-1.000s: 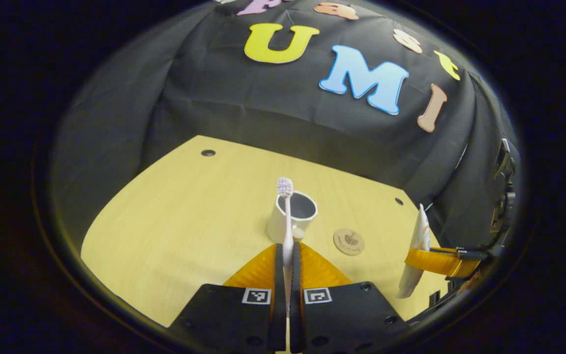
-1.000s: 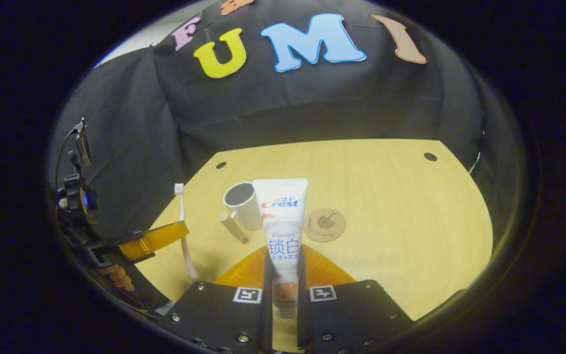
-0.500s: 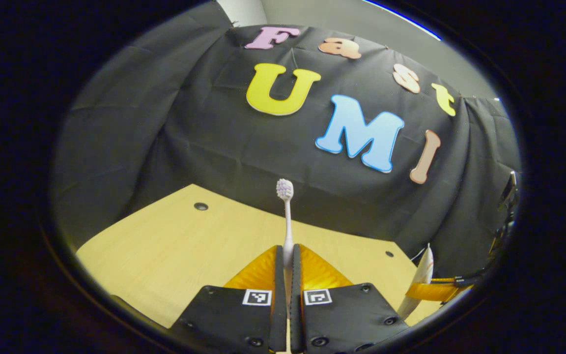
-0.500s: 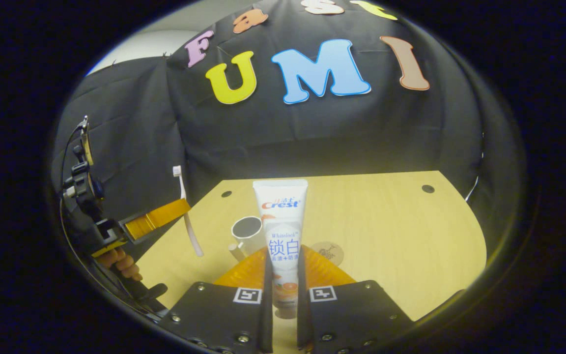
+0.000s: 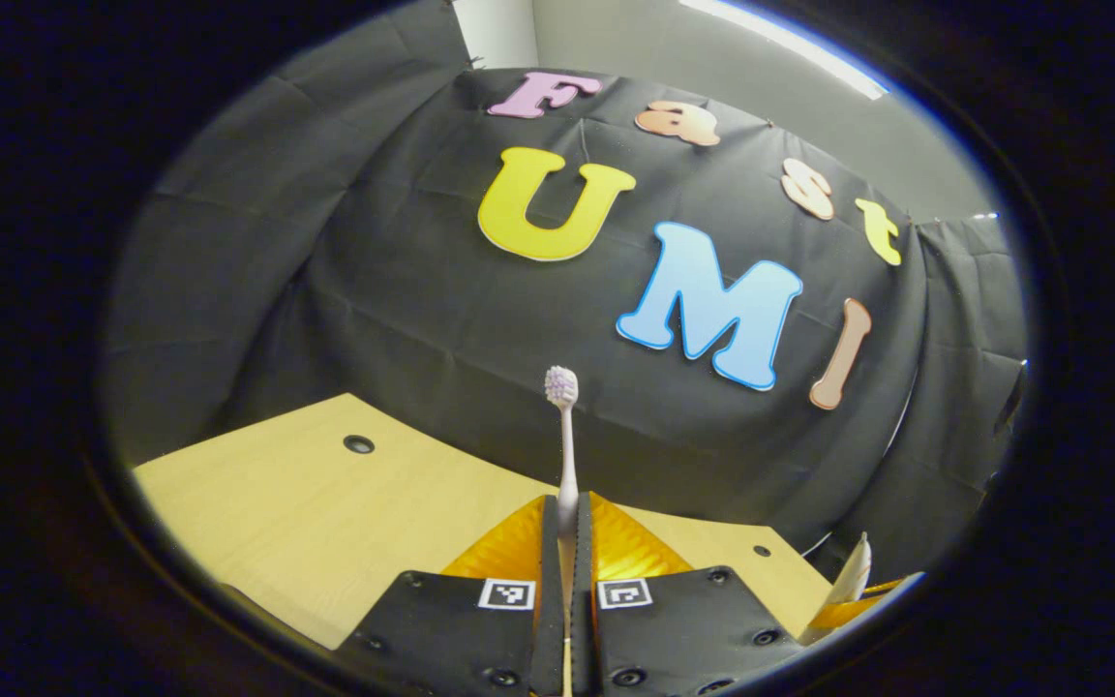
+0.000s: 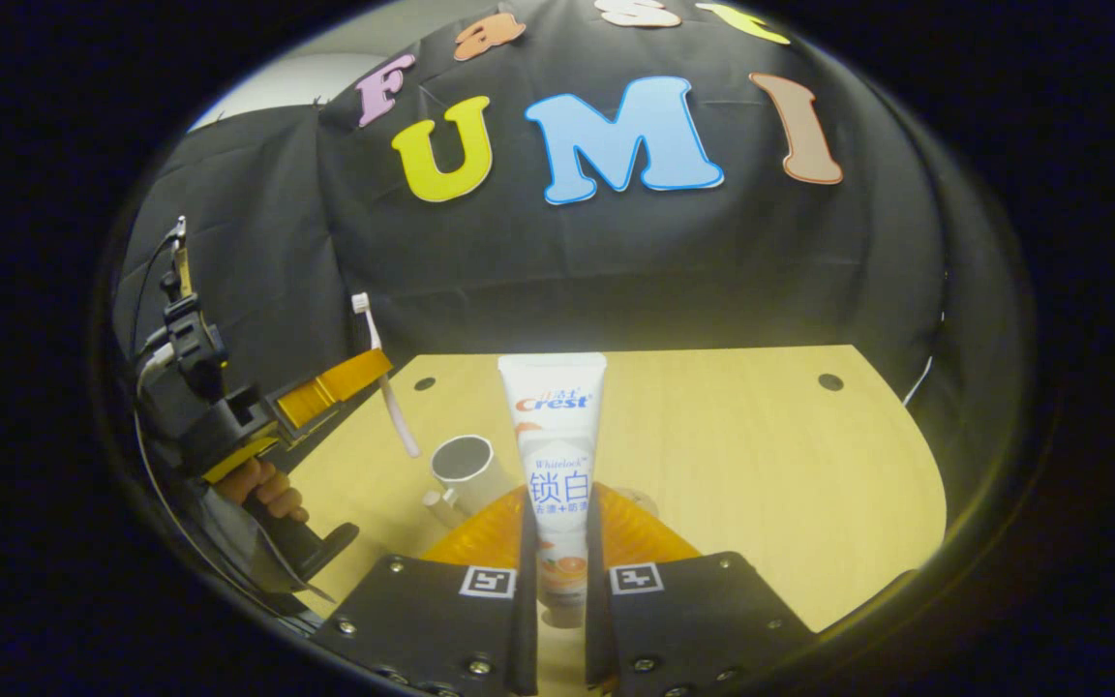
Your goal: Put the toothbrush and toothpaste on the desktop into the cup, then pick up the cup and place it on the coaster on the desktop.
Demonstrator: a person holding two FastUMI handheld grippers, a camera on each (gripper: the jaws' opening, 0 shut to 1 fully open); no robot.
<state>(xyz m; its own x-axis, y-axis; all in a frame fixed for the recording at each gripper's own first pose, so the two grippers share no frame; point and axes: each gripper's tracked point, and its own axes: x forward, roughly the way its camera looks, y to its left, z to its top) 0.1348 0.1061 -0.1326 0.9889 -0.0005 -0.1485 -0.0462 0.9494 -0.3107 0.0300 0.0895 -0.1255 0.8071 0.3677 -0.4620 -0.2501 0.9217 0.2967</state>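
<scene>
Above desktop (image 5: 325, 542); toothbrush (image 5: 565, 455) upright, bristles up

A light wood-grain tabletop (image 6: 761, 465) is seen with a rounded front edge, its pale yellow surface lit from above. Small dark round holes are set into it near the back: one (image 6: 829, 382) at the far right corner and another (image 6: 425, 383) toward the left in the right gripper view; in the left gripper view one hole (image 5: 358, 444) is seen at the left and one (image 5: 760, 551) at the right. A creased black cloth wall (image 5: 374, 281) is hung behind the tabletop. Above the cloth, a grey wall (image 5: 635, 48) and a bright strip light (image 5: 780, 44) are visible.
</scene>
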